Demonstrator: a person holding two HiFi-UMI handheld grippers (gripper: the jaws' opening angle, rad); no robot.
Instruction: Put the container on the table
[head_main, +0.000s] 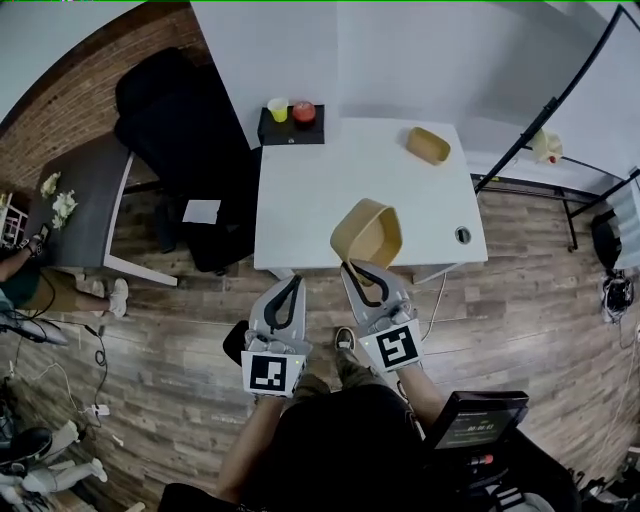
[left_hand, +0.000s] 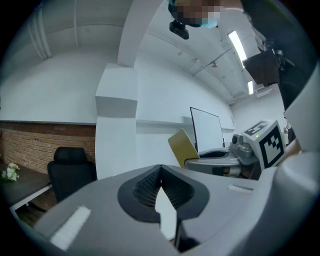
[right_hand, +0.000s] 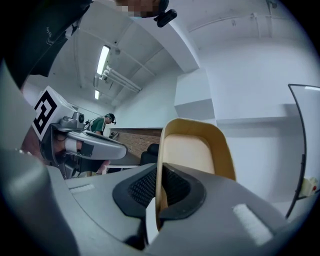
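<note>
Right gripper (right_hand: 157, 196): jaws nearly together, pinching the thin rim of a tan container (right_hand: 194, 150); rim runs edge-on between the ribbed pads. Nothing else in that grip.

Left gripper (left_hand: 160, 181): jaws closed pad to pad, empty, touching nothing. It sits just beside the right gripper, both pointing about level toward the white table (head_main: 320, 200).

Head view: container (head_main: 367, 233) held out from the right gripper's tips (head_main: 352, 270), tipped on its side with the open mouth facing up at the camera. It hangs over the near edge of the table; whether its far rim touches the tabletop is hard to say from this angle, probably not. Left gripper (head_main: 296, 280) is short of the table edge, over the wood floor (head_main: 200, 330).

Further out on the table: a second tan container (head_main: 428, 145) near the far right corner, well apart from the held one; a black tray (head_main: 290, 128) at the far left corner carrying a yellow cup (head_main: 277, 109) and a red object (head_main: 303, 111); a round cable port (head_main: 462, 235) near the right edge.

Beyond the table's left: black office chair (head_main: 180, 130), grey side table (head_main: 85, 195)
</note>
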